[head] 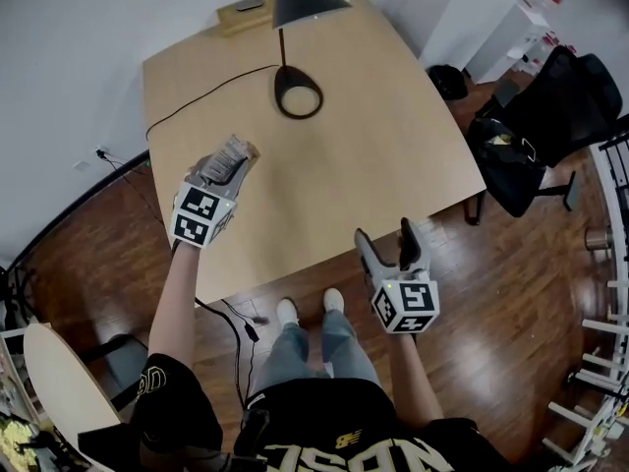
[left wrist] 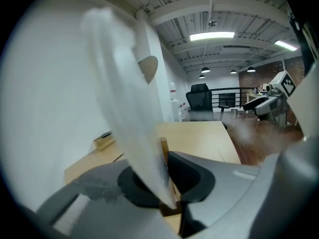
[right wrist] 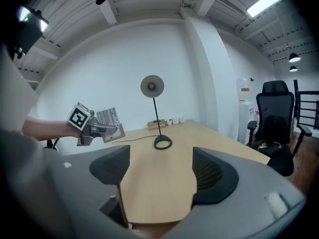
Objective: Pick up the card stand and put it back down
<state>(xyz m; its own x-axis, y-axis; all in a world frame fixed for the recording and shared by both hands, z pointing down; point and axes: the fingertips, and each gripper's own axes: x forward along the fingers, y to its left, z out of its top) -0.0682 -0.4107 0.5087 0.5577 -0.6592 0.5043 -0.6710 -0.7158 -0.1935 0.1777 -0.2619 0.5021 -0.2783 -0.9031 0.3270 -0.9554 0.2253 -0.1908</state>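
The wooden bench (head: 393, 165) took up most of the head view. A black lamp (head: 298, 91) stood near its far edge, at about twelve o'clock from the bench's middle.

The left tongs (head: 228, 165) were raised over the left part of the bench, at about eight o'clock from the lamp's foot. They were pressed together on the card stand (head: 239, 148). In the left gripper view the pads were seen pinching a thin, clear sheet (left wrist: 124, 108) low down, close to what looked like a small wooden foot. From the right gripper view the stand (right wrist: 107, 121) was seen tilted and lifted clear of the bench.

The right tongs (head: 385, 232) were held off the near edge, at about five o'clock from the bench's middle. Their jaws were spread and nothing was between them; only bare bench was seen through the gap.

The stand was judged to be light and stiff, with smooth faces that could slip between the pads. A hard squeeze was thought likely to mark or crack the sheet. The best hold was judged to be low, next to the foot, so that the sheet would not swing when it was set down. It was judged that the foot should be brought flat to the bench before the tongs were eased.
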